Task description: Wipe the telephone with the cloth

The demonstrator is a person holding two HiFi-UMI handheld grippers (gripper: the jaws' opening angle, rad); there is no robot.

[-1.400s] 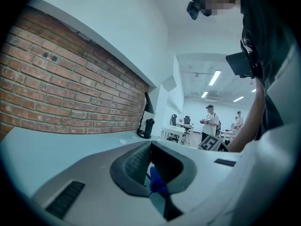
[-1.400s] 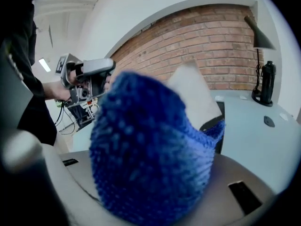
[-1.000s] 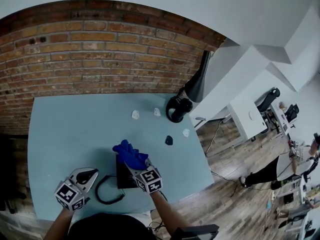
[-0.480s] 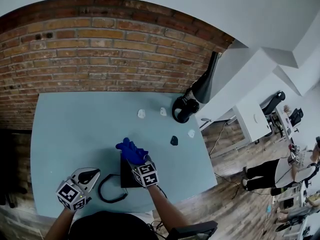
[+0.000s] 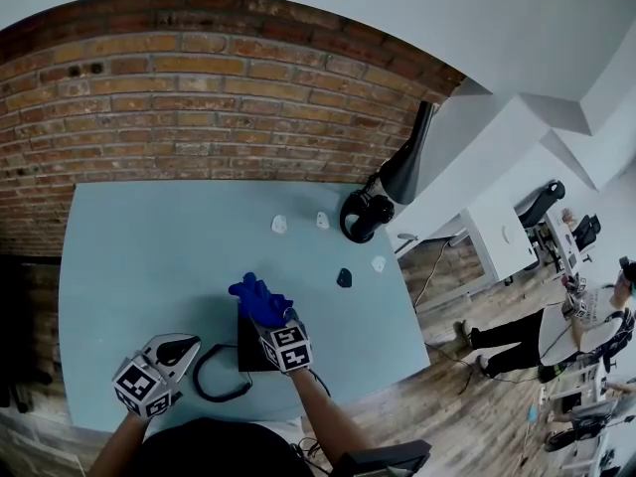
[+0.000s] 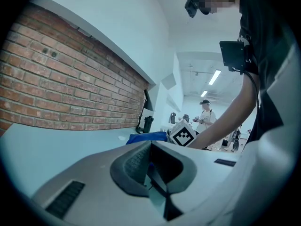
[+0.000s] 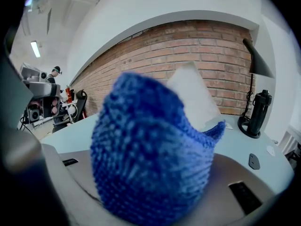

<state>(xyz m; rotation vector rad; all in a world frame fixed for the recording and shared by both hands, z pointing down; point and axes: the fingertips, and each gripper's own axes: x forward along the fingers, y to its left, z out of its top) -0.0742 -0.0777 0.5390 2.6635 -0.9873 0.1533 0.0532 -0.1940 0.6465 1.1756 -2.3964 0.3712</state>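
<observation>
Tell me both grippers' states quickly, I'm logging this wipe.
Left gripper: closed, nothing gripped.
Right gripper: closed on the blue knitted cloth.

Blue knitted cloth (image 5: 260, 301) bunched over far end of flat black telephone (image 5: 248, 351).

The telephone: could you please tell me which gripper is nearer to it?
Right. The right gripper holds the cloth over the telephone; the left gripper is apart, left of its cord.

Lower centre, the right gripper (image 5: 270, 322) holds a blue cloth (image 5: 255, 299) over the black telephone (image 5: 248, 354) on the pale bench (image 5: 149, 246); the left gripper (image 5: 177, 347) sits lower left, beside the looped cord (image 5: 196, 378).
</observation>
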